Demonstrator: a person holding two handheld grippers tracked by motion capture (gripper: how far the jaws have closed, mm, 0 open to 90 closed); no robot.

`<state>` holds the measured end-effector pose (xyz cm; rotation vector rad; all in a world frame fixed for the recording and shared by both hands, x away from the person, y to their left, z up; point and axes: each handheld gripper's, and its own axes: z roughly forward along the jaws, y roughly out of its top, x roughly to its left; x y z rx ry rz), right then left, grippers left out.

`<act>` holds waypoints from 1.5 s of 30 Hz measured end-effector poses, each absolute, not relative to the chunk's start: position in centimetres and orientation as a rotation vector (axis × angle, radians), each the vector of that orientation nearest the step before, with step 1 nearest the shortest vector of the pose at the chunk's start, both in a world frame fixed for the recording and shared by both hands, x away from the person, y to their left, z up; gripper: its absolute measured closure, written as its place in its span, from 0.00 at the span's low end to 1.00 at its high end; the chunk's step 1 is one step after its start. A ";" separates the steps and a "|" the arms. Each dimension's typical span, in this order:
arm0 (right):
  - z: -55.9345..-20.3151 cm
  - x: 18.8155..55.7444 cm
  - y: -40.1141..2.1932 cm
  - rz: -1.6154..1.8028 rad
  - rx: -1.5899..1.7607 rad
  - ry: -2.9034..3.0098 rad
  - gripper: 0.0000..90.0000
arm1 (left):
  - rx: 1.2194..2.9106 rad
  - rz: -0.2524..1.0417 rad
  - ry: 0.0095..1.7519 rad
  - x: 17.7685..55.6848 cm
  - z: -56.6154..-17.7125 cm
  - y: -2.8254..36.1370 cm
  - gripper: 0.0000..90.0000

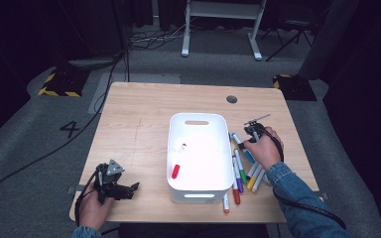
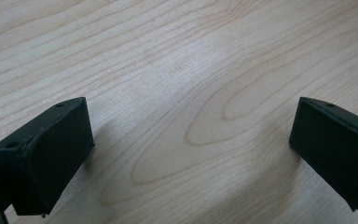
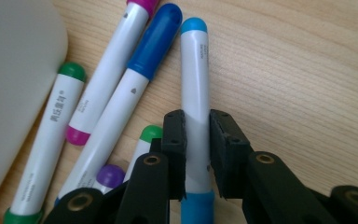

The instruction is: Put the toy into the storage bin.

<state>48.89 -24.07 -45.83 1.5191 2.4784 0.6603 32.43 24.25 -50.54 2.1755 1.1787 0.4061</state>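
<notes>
The right gripper (image 3: 196, 154) has its two black fingers (image 3: 175, 149) pressed tight on a light blue marker (image 3: 195, 84), one on each side of its smooth white barrel. The fingers are flat blocks with small screw holes (the edges look a bit rough). The marker is round and long, with a light blue cap at the far end and a light blue band near the camera. It lies on the counter (image 1: 139, 114), to the right of the white bin (image 1: 198, 193).

Just beside it lie more markers: a dark blue marker (image 3: 135, 79), a pink marker (image 3: 105, 70), a green marker (image 3: 51, 140), and a purple cap (image 3: 109, 176) close to the fingers. They are all shiny white sticks with colored ends, and they rest in a loose bunch.

The left gripper (image 2: 186, 154) has its fingers (image 2: 46, 154) wide apart, with nothing between them. It sits near the front left corner of the counter, well apart from the bin, held by the left hand (image 1: 93, 206).

The bin is plastic, with round corners and a slot handle. A red marker (image 1: 178, 161) lies inside it.

The counter is pale wood with wavy grain lines. Around it is grey carpet (image 1: 25, 148), with a dark cable (image 1: 54, 148) running across, and a white frame (image 1: 223, 25) stands at the back in the dim room.
</notes>
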 end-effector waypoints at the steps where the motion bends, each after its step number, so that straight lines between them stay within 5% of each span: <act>1: -45.6 48.8 -24.2 0.674 1.526 2.475 0.85 | 2.176 0.402 1.177 32.4 -50.5 24.3 0.00; 45: -34.0 41.6 -23.3 1.059 1.211 2.522 0.85 | 2.173 0.406 1.176 32.4 -50.6 24.2 0.00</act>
